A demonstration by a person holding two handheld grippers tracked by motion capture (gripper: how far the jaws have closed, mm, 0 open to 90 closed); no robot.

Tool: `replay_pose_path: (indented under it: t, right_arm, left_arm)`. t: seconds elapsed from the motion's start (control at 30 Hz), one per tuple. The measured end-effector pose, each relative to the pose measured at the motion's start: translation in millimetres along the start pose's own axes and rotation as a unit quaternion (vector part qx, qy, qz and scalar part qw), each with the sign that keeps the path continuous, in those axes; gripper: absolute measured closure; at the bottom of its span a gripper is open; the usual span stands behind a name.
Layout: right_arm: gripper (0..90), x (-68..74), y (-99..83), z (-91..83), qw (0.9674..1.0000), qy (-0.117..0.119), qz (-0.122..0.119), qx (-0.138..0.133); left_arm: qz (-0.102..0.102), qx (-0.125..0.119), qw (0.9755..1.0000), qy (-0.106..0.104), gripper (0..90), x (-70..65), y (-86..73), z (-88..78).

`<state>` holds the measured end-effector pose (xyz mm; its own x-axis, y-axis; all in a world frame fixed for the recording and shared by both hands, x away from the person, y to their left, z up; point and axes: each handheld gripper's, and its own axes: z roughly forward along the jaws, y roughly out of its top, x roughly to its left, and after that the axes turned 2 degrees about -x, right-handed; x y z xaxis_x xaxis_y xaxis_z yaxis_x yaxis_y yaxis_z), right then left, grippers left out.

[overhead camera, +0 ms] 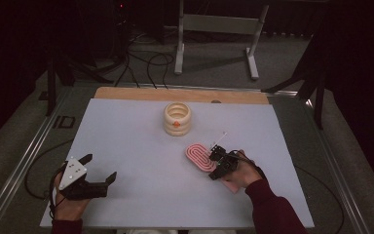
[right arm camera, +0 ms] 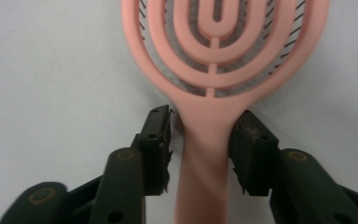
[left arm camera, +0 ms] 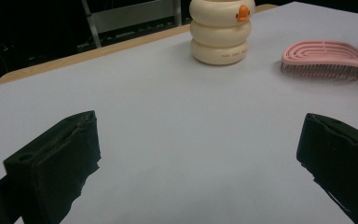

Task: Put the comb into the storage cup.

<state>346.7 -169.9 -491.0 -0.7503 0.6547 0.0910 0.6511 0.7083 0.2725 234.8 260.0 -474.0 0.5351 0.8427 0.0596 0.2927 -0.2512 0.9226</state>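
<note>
1. Work surface: a pale grey-blue tabletop (overhead camera: 141, 146) with a bare wooden strip along its far edge.
2. Hairbrush (overhead camera: 200, 156) – pink, with a slotted oval head. It lies flat on the tabletop, right of centre, bristles down. The head points toward the far side; the handle points toward the person.
3. Right tongs (overhead camera: 220, 165): held in the person's right hand (overhead camera: 243, 171), low over the brush handle. In the right gripper view the tongs (right arm camera: 205, 140) straddle the handle just below the head of the hairbrush (right arm camera: 223, 46). The right jaw lies against the handle's edge. A thin gap shows on the left side, so the hold is narrow but not visibly clamped.
4. Left tongs (overhead camera: 100, 168) – held in the left hand (overhead camera: 70, 202) at the near left of the tabletop. Jaws stand wide, with bare tabletop between them.
5. Cream ribbed container (overhead camera: 177, 118), with an orange mark on its side, stands upright near the far centre, apart from the hairbrush.
</note>
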Motion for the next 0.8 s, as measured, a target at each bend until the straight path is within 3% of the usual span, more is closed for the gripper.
replay_pose_path:
  t: [0.5, 0.8]
  right_arm:
    - [65.5, -1.8, 1.7, 1.3, 0.9999, -0.003, 0.013, 0.007]
    - [68.4, 1.0, 1.3, 1.4, 0.9998, -0.016, 0.004, 0.006]
  left_arm:
    - [0.001, 0.009, 1.0000, -0.001, 0.0, -1.3, -1.0, 2.7]
    - [0.003, 0.018, 0.9998, 0.005, 0.0, -2.6, -1.4, 4.5]
